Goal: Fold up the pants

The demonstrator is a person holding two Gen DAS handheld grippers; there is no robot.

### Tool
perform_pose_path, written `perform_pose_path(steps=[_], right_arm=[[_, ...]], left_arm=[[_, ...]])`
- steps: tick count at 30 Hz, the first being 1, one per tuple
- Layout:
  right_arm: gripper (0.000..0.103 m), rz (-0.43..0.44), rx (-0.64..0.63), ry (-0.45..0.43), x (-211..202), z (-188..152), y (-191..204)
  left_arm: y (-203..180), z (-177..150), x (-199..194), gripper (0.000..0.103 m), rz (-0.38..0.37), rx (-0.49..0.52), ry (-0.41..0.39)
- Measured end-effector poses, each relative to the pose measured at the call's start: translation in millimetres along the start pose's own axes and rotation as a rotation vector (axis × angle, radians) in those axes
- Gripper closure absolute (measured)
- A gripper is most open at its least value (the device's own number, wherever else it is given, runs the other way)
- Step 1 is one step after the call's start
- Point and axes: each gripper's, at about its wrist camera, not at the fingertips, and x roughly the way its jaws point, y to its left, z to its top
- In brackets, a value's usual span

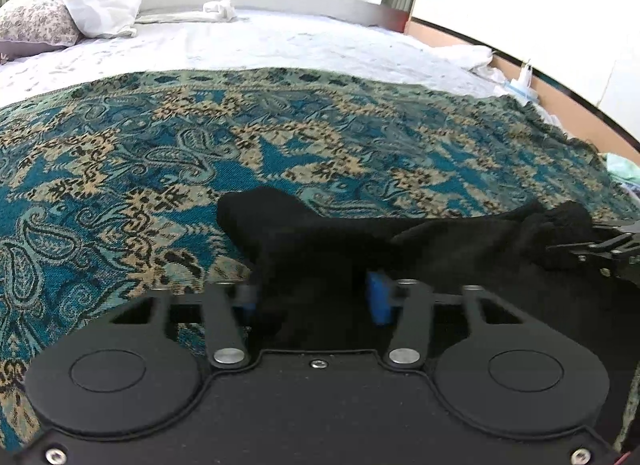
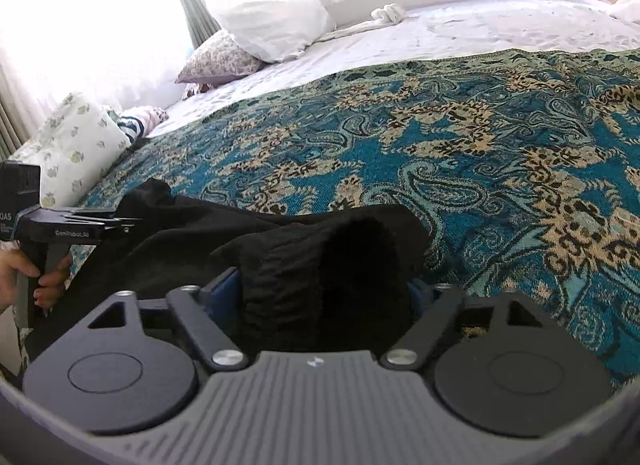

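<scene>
The black pants (image 1: pixel 440 241) hang bunched between my two grippers, low over a teal and tan paisley blanket (image 1: pixel 200 137). My left gripper (image 1: pixel 312 301) is shut on one end of the pants, its blue pads (image 1: pixel 378 301) pressing the fabric. My right gripper (image 2: pixel 326 293) is shut on the other end of the pants (image 2: pixel 320 265), with thick fabric bulging between its blue pads (image 2: pixel 222 291). The right gripper shows at the right edge of the left wrist view (image 1: pixel 600 245). The left gripper shows at the left of the right wrist view (image 2: pixel 100 225), with a hand on its handle.
The blanket (image 2: pixel 480 137) covers the near part of a bed with a white sheet (image 1: pixel 280 45). Pillows (image 2: pixel 272 13) lie at the far end, a floral cushion (image 2: pixel 76 145) at the bed's left side. A wooden bed frame (image 1: pixel 560 93) runs along the right.
</scene>
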Motion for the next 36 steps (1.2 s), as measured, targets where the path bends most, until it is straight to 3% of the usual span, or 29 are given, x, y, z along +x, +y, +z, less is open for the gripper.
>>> perform_pose_path(steps=[1, 5, 6, 13, 21, 23, 25, 26, 27, 30, 36], right_arm=[[0.032, 0.006, 0.006, -0.003, -0.5, 0.3, -0.4], [0.061, 0.026, 0.019, -0.014, 0.9, 1.0, 6.4], [0.063, 0.014, 0.007, -0.021, 2.0, 1.3, 11.5], [0.067, -0.041, -0.072, -0.079, 12.4, 20.2, 31.1], [0.067, -0.087, -0.081, -0.126, 57.5, 72.5, 29.6], [0.062, -0.108, -0.076, -0.088, 71.3, 80.4, 25.9], [0.047, -0.176, -0.098, -0.05, 82.0, 80.4, 26.9], [0.029, -0.217, -0.117, -0.044, 82.9, 78.2, 28.3], [0.021, -0.253, -0.132, -0.048, 80.5, 75.3, 28.8], [0.016, -0.305, -0.123, -0.064, 63.7, 65.7, 26.6], [0.013, -0.47, -0.207, -0.162, 23.7, 48.3, 56.5]], left_arm=[[-1.9, -0.3, -2.0, 0.071, 0.004, 0.001, -0.008], [-8.1, -0.8, -10.5, 0.085, 0.049, 0.007, -0.056], [-9.8, -0.4, -12.3, 0.086, 0.064, 0.01, -0.067], [-9.8, 14.7, -11.7, 0.088, 0.145, 0.042, -0.113], [20.0, 65.6, 16.3, 0.088, 0.2, -0.015, -0.139], [25.5, 70.0, 27.8, 0.087, 0.208, -0.023, -0.115], [28.6, 67.2, 39.6, 0.079, 0.229, -0.023, -0.076], [28.6, 64.6, 42.1, 0.067, 0.245, -0.023, -0.065], [28.3, 61.5, 42.7, 0.058, 0.269, -0.027, -0.06], [28.5, 50.4, 33.4, 0.047, 0.286, -0.042, -0.081], [11.1, 32.5, 5.5, 0.039, 0.331, -0.002, -0.102]])
